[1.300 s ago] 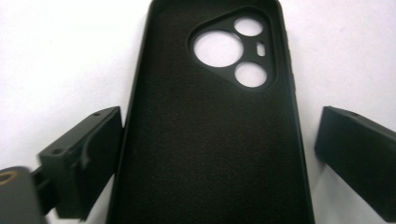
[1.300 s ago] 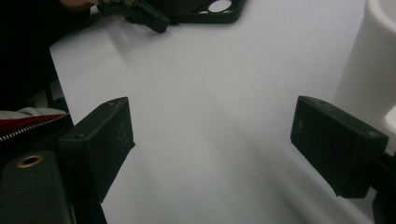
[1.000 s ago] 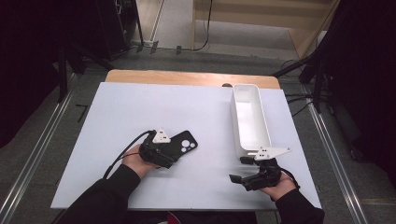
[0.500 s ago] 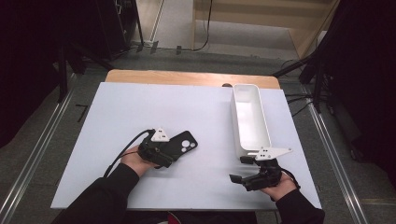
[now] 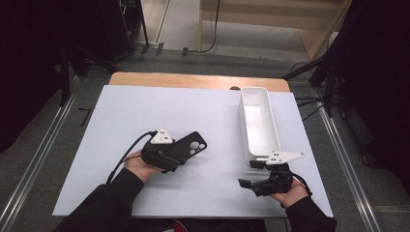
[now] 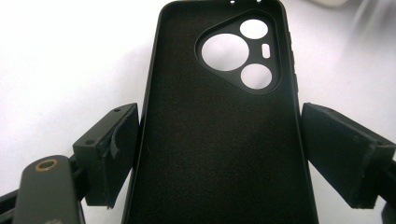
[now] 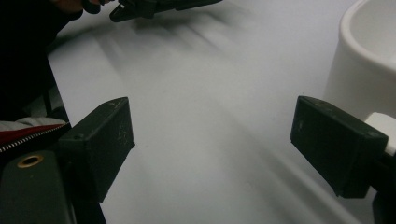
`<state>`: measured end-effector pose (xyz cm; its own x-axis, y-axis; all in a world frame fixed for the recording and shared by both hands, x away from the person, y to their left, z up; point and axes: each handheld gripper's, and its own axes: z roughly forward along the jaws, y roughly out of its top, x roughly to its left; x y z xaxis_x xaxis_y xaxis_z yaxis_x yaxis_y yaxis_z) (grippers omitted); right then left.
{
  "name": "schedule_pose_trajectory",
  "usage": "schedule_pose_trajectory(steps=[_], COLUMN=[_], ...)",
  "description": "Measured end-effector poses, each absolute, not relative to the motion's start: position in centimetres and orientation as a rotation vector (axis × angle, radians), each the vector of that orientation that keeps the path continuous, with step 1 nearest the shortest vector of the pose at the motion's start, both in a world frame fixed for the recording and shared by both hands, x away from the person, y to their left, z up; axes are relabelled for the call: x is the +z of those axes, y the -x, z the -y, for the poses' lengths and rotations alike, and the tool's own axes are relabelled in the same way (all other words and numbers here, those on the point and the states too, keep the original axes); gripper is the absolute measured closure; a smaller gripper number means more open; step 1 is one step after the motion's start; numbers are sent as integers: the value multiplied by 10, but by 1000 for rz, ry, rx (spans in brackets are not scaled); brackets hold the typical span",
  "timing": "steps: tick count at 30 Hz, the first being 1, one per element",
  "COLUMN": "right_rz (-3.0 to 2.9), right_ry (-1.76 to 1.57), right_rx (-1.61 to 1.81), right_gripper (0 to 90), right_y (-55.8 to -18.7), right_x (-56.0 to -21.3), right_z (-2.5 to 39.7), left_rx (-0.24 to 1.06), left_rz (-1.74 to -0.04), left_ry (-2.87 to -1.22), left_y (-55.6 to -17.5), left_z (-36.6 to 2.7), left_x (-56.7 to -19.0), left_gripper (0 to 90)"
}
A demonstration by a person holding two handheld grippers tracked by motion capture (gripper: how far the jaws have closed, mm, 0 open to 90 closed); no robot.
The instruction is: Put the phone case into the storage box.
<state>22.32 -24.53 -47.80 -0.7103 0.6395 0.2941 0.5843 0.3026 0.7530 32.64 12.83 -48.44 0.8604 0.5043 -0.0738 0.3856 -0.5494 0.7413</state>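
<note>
Phone case is bracketed by the left gripper, fingers spread, not clamped. Right gripper is held released. Case could be skated across the table if closed off-centre

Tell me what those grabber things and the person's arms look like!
Both grabbers are black. The left gripper and the right gripper each carry a pale three-cornered plate on top. Their fingers are chunky black blocks, a bit scuffed. A black cable trails from the left one. There is a small brass-coloured ring near the camera. The person wears black sleeves.
</note>
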Motion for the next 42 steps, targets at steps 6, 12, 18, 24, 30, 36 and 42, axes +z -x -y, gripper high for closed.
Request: schedule_pose_trajectory(steps=[6,12,18,24,30,36,42], right_rz=[-2473,-2447,-2431,-2435,-2404,-2382,-2368], right_ry=[-1176,-1172,-1183,-1198,-1224,-1261,-1297], right_rx=[1412,1423,1438,1439,1436,1421,1442], right_gripper=[117,116,116,116,116,116,116], right_y=[-222,-222,-223,-223,-225,-227,-232], right_x=[-473,-467,-461,-457,-453,-449,-445], right_z=[242,239,235,228,223,219,214], left_rx=[186,202,221,234,253,273,286], left_rz=[-648,-677,-700,-742,-768,-769,-804], left_ry=[-2184,-2136,-2104,-2078,-2046,-2012,-1975], left_y=[-323,-318,-314,-311,-307,-303,-302], left_z=[-130,-130,-130,-131,-129,-127,-126], left_x=[-476,-467,-461,-460,-459,-458,-457], left_gripper=[138,137,137,137,137,137,136])
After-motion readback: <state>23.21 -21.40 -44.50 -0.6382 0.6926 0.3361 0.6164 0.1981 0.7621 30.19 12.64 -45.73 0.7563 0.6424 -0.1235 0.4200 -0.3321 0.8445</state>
